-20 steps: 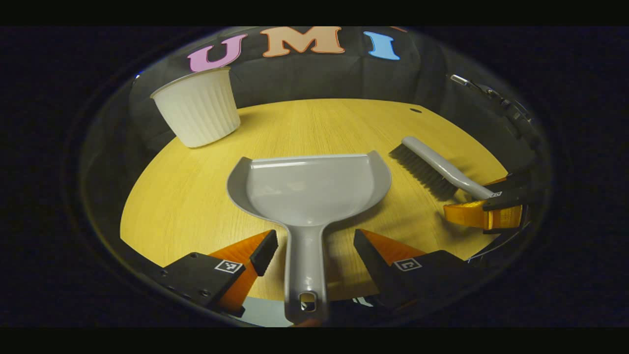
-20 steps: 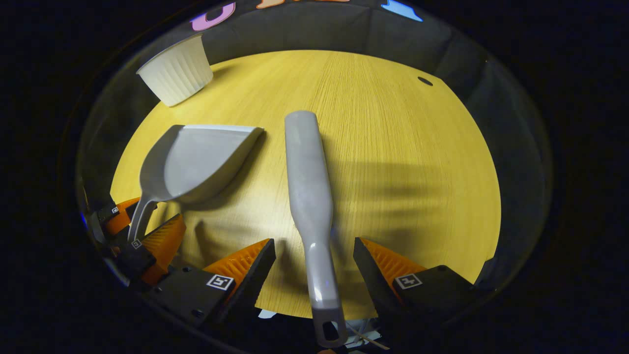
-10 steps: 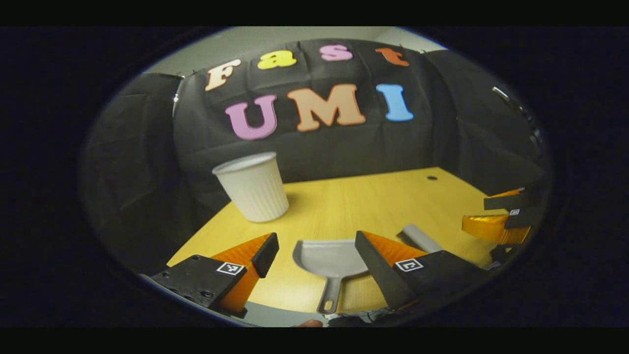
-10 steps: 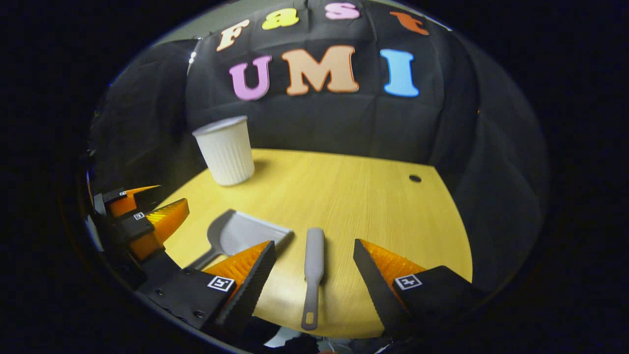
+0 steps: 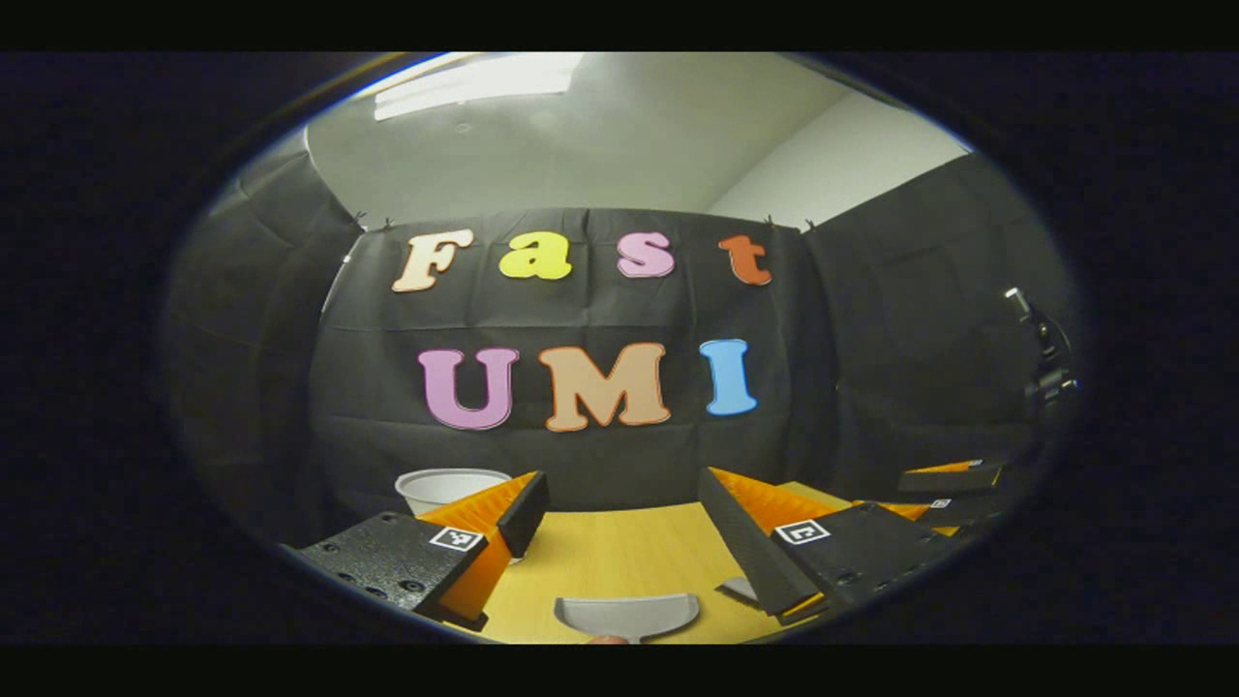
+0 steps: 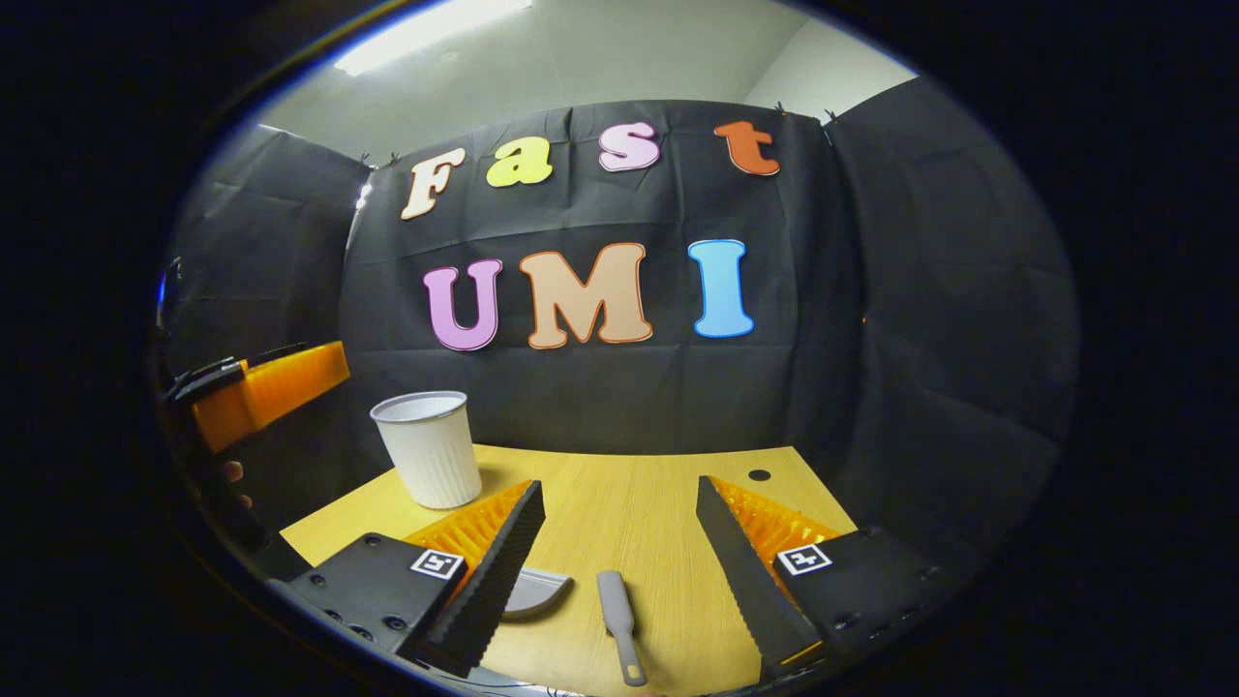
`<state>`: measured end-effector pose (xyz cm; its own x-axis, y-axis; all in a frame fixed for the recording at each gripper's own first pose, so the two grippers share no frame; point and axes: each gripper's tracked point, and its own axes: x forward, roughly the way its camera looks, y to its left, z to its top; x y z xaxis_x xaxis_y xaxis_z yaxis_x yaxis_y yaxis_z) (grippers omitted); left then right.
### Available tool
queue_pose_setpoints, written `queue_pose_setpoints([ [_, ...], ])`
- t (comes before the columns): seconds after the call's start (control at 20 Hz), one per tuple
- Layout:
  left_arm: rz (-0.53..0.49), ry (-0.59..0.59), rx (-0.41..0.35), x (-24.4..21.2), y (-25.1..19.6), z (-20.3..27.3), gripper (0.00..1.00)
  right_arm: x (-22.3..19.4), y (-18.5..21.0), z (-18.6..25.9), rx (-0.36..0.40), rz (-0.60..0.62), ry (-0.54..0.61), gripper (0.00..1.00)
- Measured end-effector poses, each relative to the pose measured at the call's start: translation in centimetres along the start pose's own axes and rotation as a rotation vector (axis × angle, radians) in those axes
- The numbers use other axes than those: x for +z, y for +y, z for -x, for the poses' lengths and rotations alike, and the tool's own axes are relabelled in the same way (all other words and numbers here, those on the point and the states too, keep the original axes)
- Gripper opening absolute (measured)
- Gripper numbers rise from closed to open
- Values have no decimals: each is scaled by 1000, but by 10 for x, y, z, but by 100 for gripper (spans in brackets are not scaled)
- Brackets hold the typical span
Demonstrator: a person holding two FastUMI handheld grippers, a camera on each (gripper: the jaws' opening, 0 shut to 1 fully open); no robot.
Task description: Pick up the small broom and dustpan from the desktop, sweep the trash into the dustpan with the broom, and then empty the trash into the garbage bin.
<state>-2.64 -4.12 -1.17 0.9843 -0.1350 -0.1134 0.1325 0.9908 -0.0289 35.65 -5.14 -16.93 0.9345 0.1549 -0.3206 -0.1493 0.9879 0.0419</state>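
A smooth grey plastic dustpan (image 5: pixel 626 614) lies flat on the wood-grain desk (image 6: pixel 619 494), its handle cut off at the lower edge in the left gripper view. Just beside it lies the slim grey broom (image 6: pixel 619 623), bristles hidden. A ribbed white cup-shaped bin (image 6: pixel 428 448) stands upright farther back. Left tongs (image 5: pixel 619 528) and right tongs (image 6: pixel 619 542) are held above, spread wide, gripping nothing.

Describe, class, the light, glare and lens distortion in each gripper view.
Left gripper view: a bright ceiling light glares at top; the wall bows. Right gripper view: the ceiling glare recurs; the cup shades the desktop; straight edges curve.
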Motion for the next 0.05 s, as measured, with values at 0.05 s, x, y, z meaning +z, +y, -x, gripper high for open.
queue_pose_setpoints([
  [0.05, 8, -9, -15, 3, 1, 5, 100, -1, -2, 1, -25, -7, -8, 100],
])
